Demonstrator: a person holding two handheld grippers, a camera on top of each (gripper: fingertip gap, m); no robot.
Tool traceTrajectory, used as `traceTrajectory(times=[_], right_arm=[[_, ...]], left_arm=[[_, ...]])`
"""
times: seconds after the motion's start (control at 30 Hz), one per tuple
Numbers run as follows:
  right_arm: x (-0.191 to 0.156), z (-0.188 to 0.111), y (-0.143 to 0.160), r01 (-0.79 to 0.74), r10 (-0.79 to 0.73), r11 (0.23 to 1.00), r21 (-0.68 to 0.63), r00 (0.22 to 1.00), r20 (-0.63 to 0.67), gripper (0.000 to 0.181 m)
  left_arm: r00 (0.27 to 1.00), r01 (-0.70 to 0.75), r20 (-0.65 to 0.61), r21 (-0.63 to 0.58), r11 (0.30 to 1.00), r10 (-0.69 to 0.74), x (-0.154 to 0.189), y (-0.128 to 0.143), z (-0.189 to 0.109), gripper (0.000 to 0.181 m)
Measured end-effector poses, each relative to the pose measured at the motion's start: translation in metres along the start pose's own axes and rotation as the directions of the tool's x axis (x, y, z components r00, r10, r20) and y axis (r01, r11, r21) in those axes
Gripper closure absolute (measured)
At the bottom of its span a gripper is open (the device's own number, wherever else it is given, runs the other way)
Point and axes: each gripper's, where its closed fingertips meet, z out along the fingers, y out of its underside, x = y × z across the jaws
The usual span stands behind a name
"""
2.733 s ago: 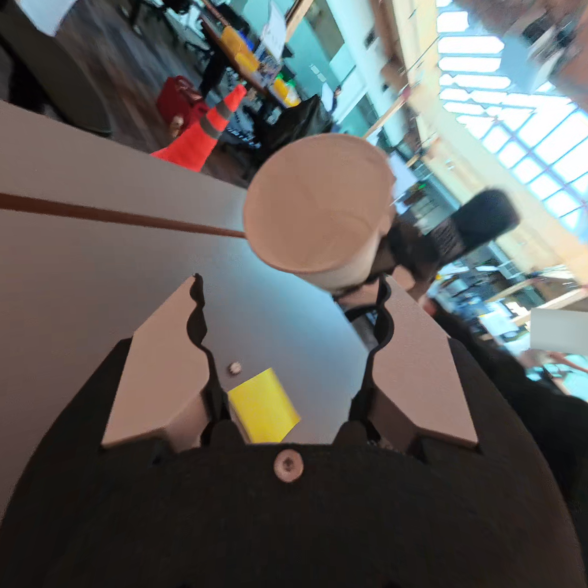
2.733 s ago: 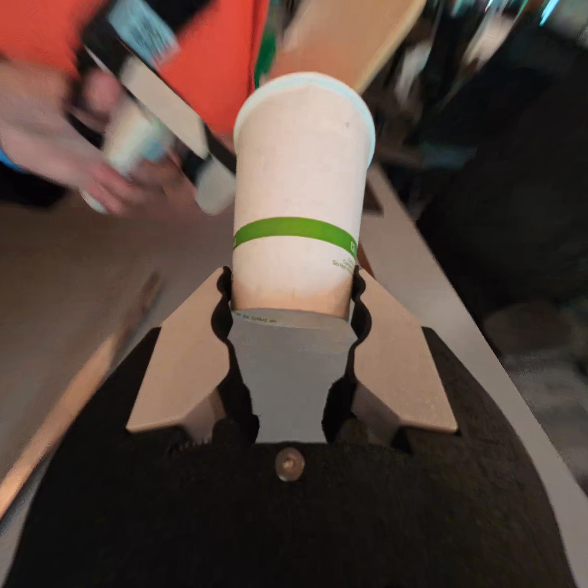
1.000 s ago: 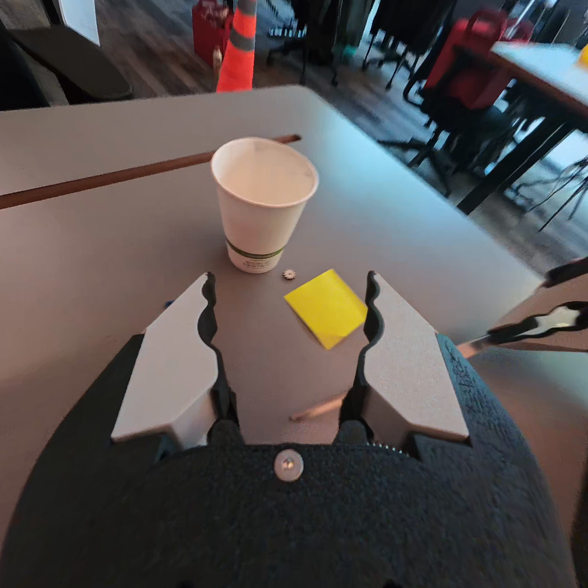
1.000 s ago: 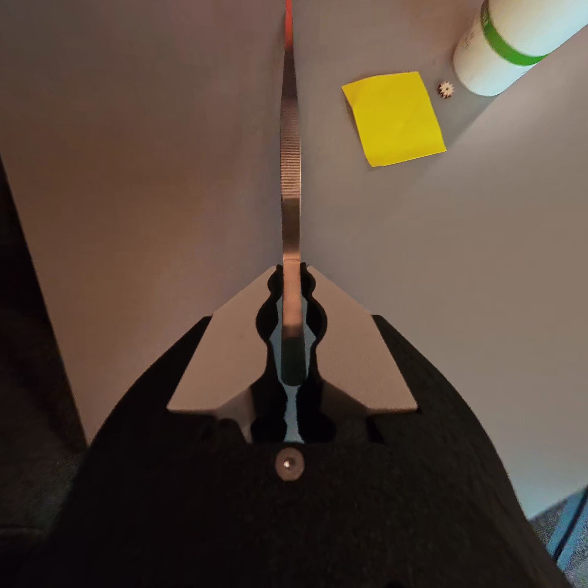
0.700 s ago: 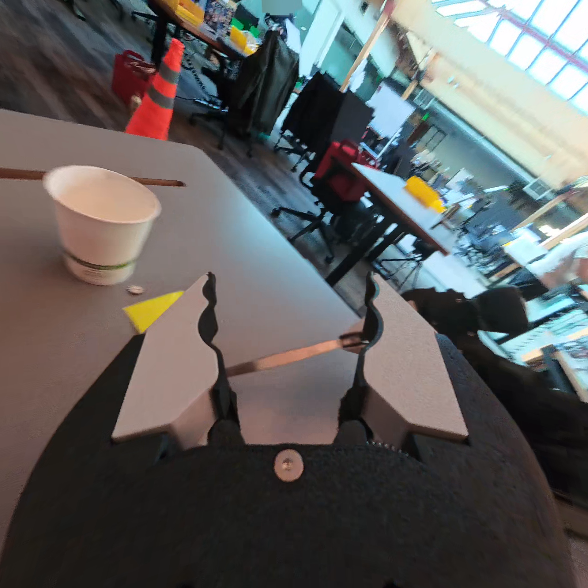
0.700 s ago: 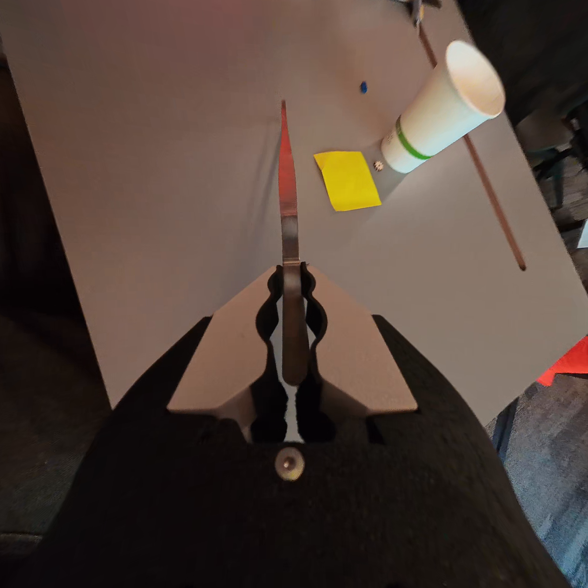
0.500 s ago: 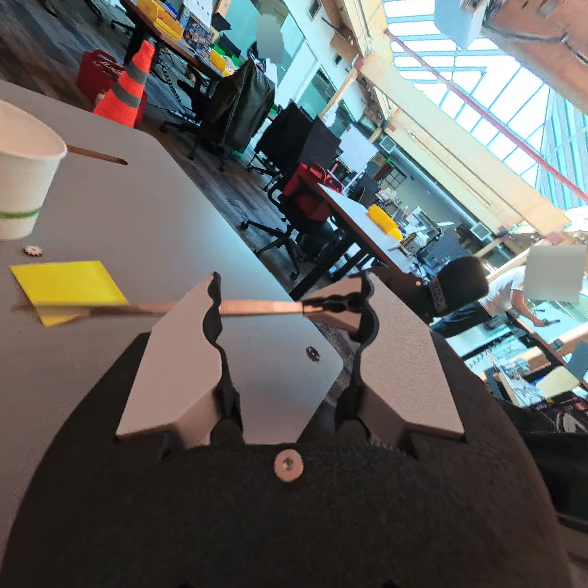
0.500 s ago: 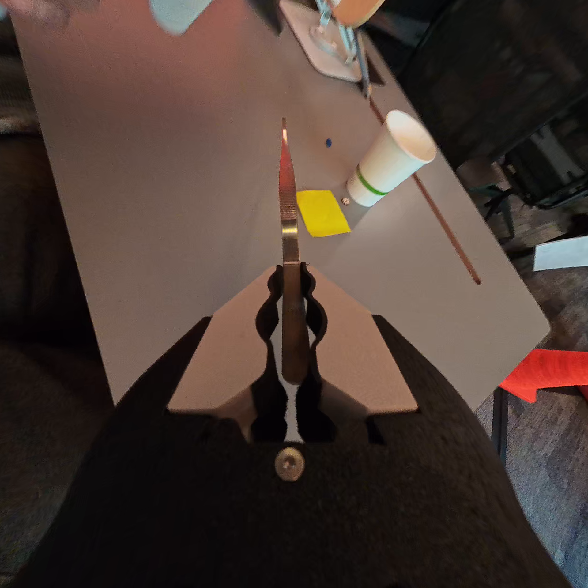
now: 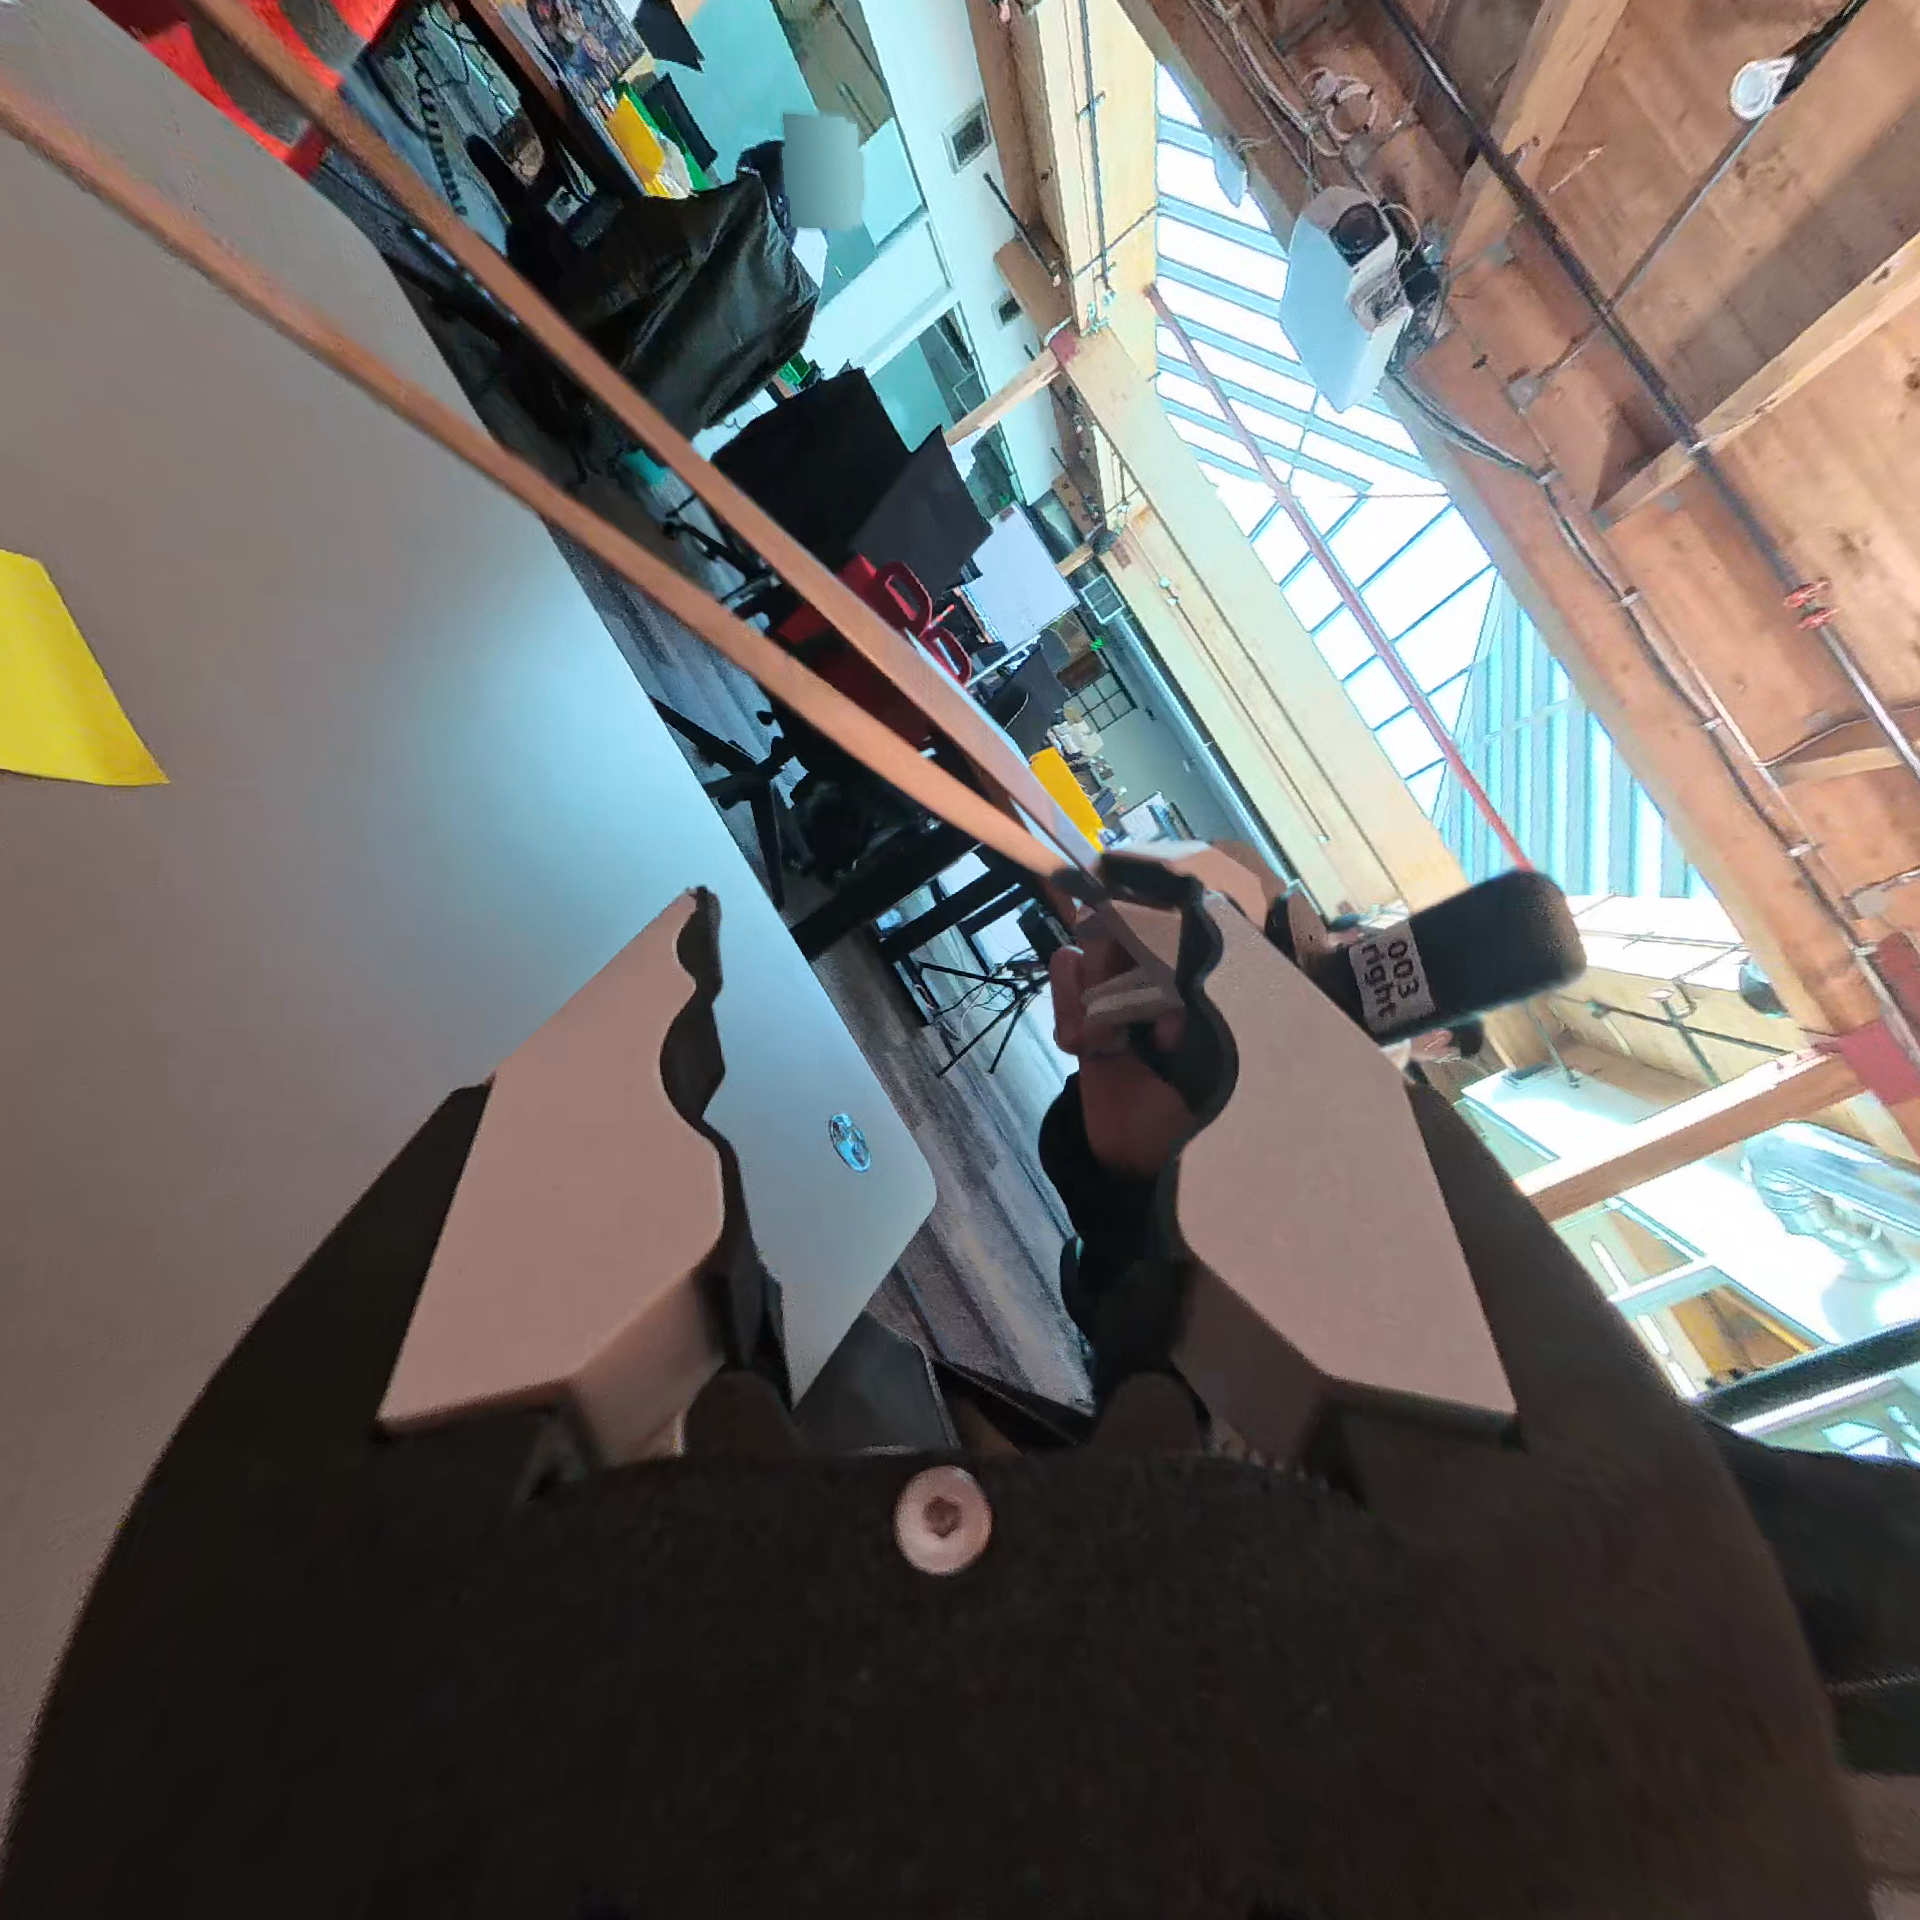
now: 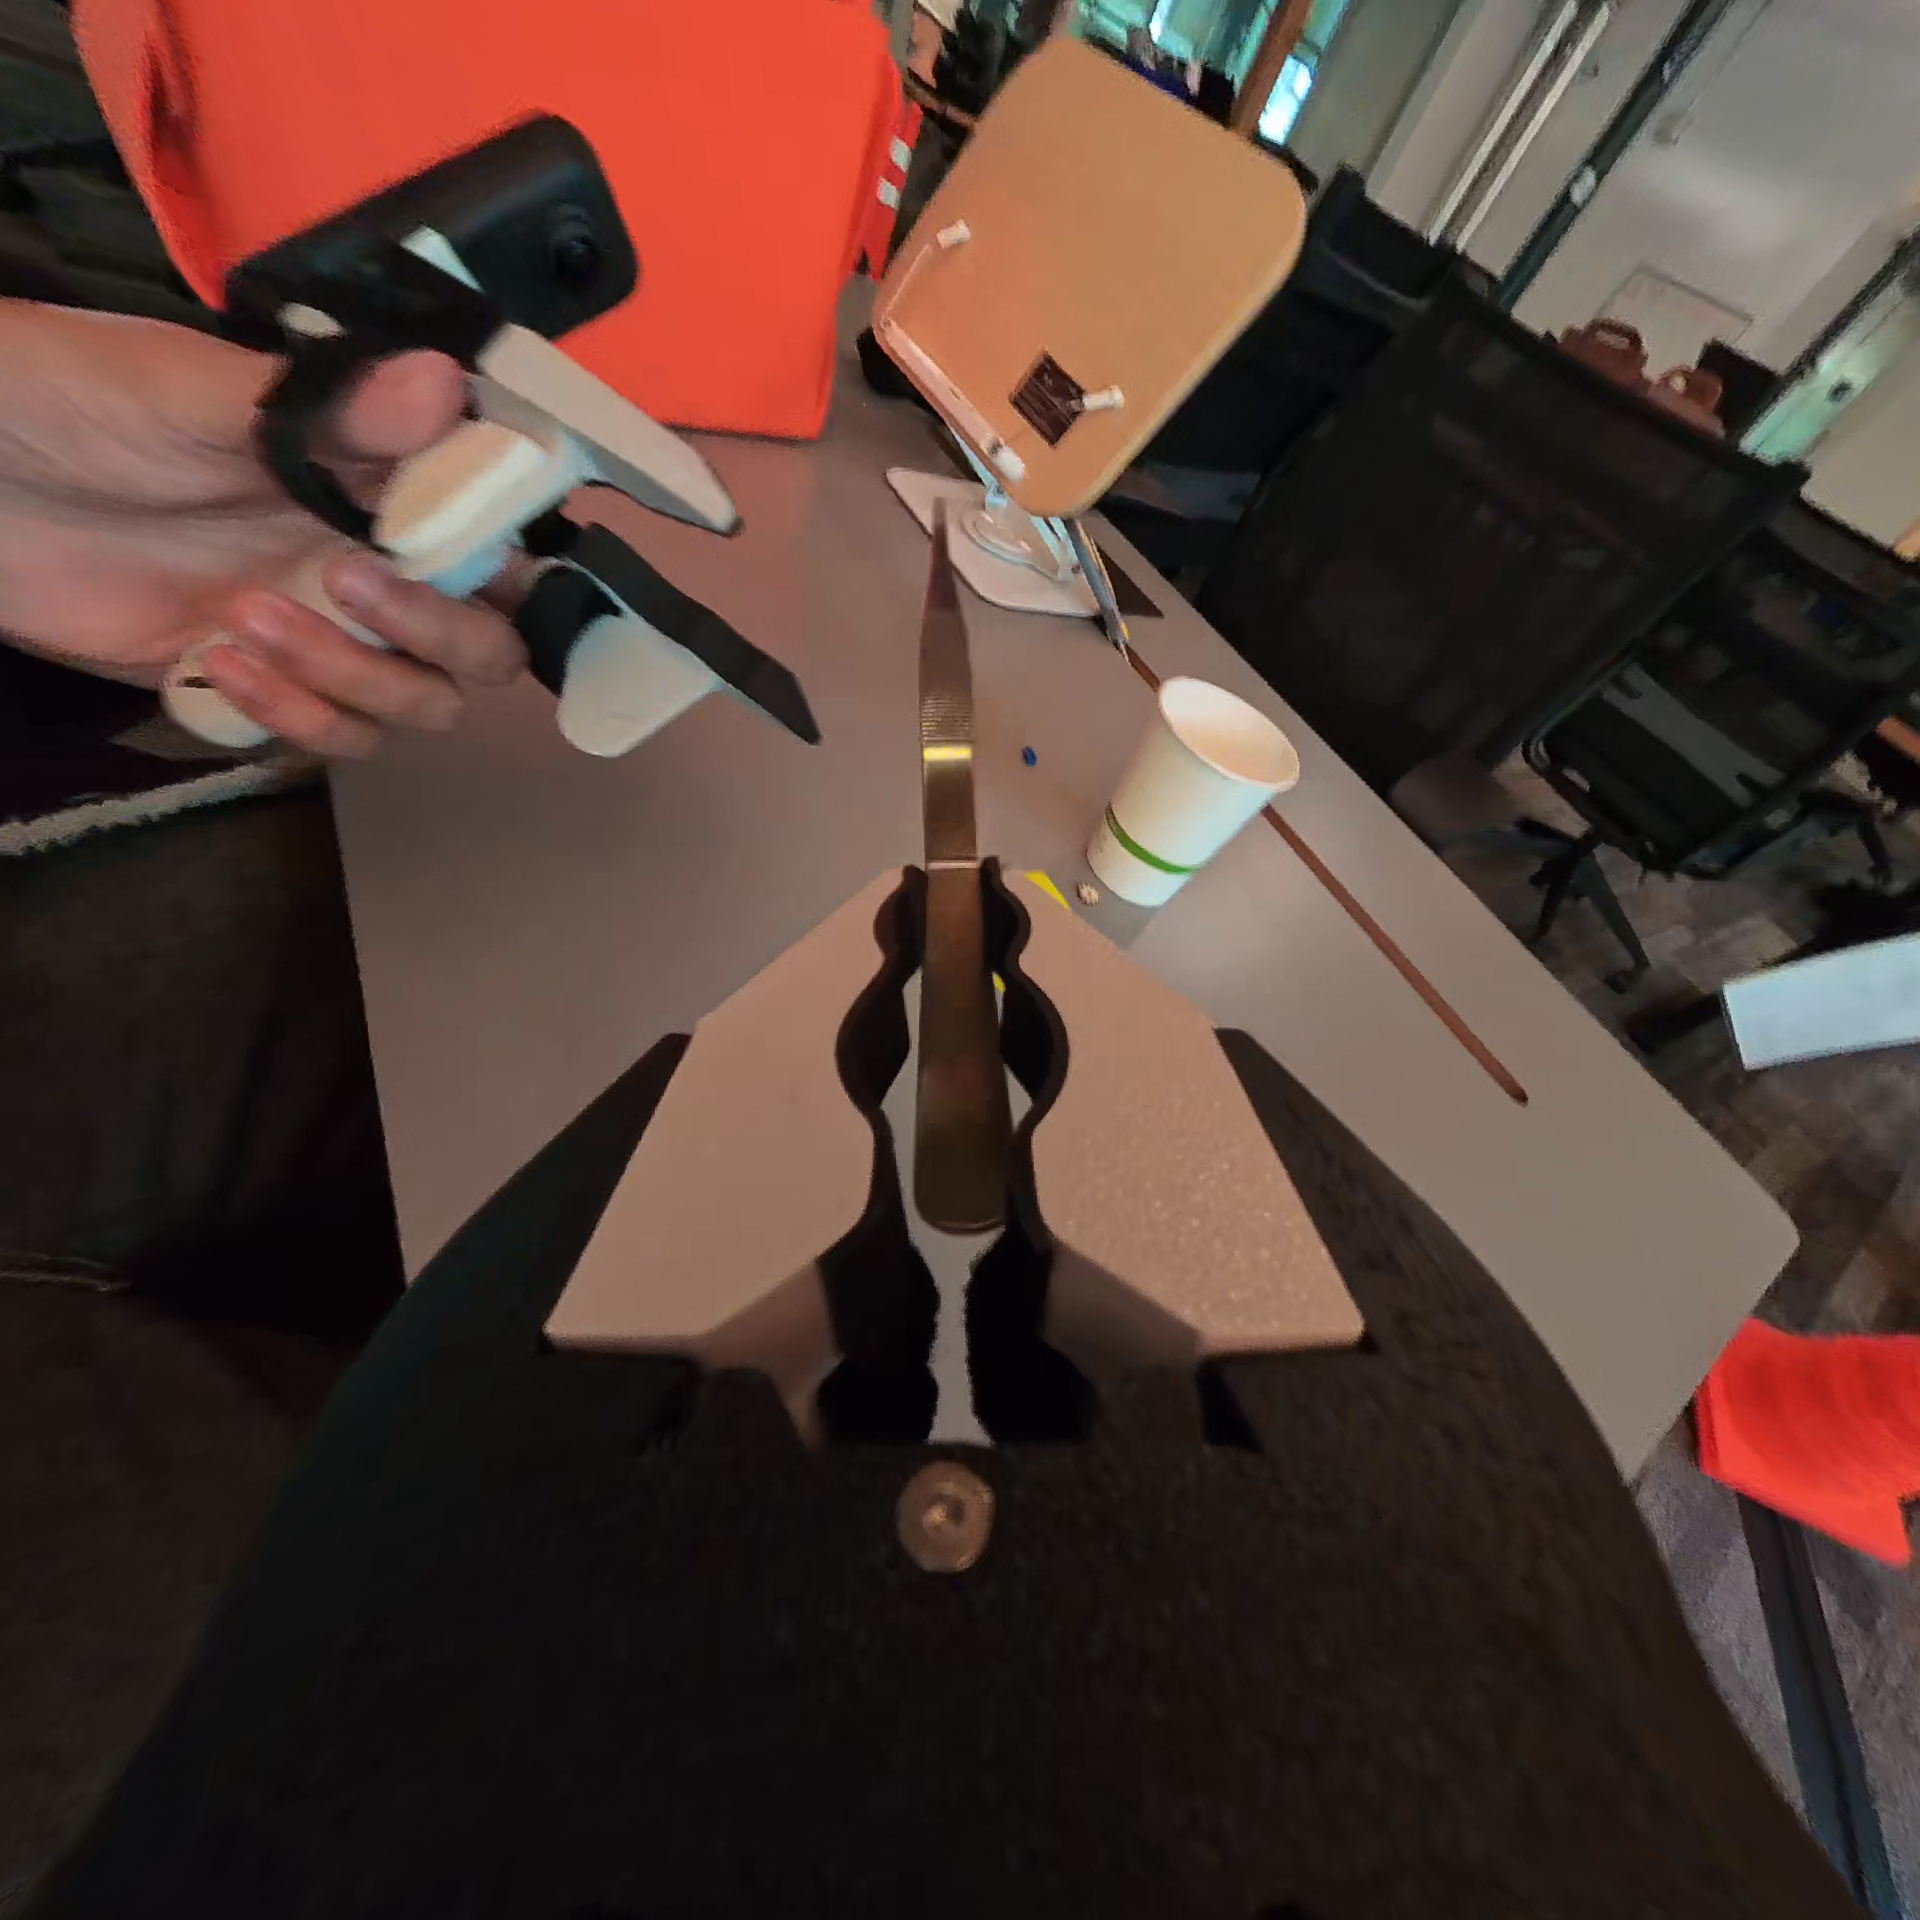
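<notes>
**Tweezers lifted, left claw swings in beside them**

The right gripper (image 10: 951,883) is pressed together on the flat rear end of a pair of metal tweezers (image 10: 945,831), whose tip points away toward 12 o'clock. Half a second earlier this camera looked steeply down on the grey table (image 10: 623,883). Now it looks along the tabletop, so the tweezers have been raised and levelled off, with the grip on them unchanged.

The left gripper (image 10: 774,632) is new in the right wrist view, at 10 o'clock. A hand (image 10: 156,499) holds it, with its jaws spread and nothing between them. Its fingertips are near the tweezers' tip but apart from it.

In the left wrist view the left gripper (image 9: 945,935) is likewise wide open and empty. That camera has tipped up toward the roof beams. The tweezers (image 9: 623,520) no longer lie level across the view; they now run from 10 o'clock down to the right gripper (image 9: 1143,883), which sits just beyond the left claw's right finger.

The paper cup (image 10: 1184,800), which the right claw gripped a few seconds ago, stands upright on the table at 1 o'clock. A tiny gear (image 10: 1088,891) lies just beside its base, and the yellow sticky note (image 9: 52,686) lies close by.
</notes>
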Motion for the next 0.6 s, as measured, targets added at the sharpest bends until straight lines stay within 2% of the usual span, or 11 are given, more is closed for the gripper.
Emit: traceTrajectory(times=[0.1,0.17,0.2,0.27,0.3,0.4,0.57,0.6], right_arm=[[-0.014,0.001,-0.009,0.048,-0.050,0.998,0.046,0.998,0.047,0.172],[-0.024,0.002,-0.011,0.092,-0.096,0.994,0.057,0.993,0.075,0.172],[-0.028,0.003,-0.011,0.111,-0.115,0.992,0.055,0.990,0.086,0.172],[-0.030,0.005,-0.008,0.132,-0.135,0.990,0.047,0.987,0.084,0.172],[-0.030,0.006,-0.007,0.122,-0.126,0.991,0.045,0.988,0.091,0.172],[-0.031,0.008,-0.003,0.056,-0.063,0.996,0.066,0.991,0.120,0.172],[-0.034,0.014,0.000,-0.115,0.092,0.986,0.124,0.980,0.175,0.171],[-0.031,0.015,-0.003,-0.167,0.141,0.975,0.149,0.975,0.169,0.162]], left_arm=[[0.992,0.112,-0.061,0.062,0.992,-0.108,-0.002,-0.019,-0.005,0.095],[0.987,0.148,-0.074,0.069,0.987,-0.143,-0.008,-0.024,-0.008,0.102],[0.985,0.161,-0.078,0.065,0.985,-0.156,-0.011,-0.024,-0.009,0.110],[0.970,0.197,-0.156,0.036,0.980,-0.189,-0.006,-0.021,-0.011,0.153],[0.956,0.225,-0.198,0.030,0.974,-0.215,-0.003,-0.022,-0.012,0.161],[0.937,0.258,-0.253,0.039,0.965,-0.241,0.000,-0.024,-0.014,0.169],[0.937,0.219,-0.297,0.091,0.971,-0.184,0.010,-0.033,-0.017,0.173],[0.940,0.201,-0.300,0.109,0.973,-0.160,0.012,-0.036,-0.018,0.173]])
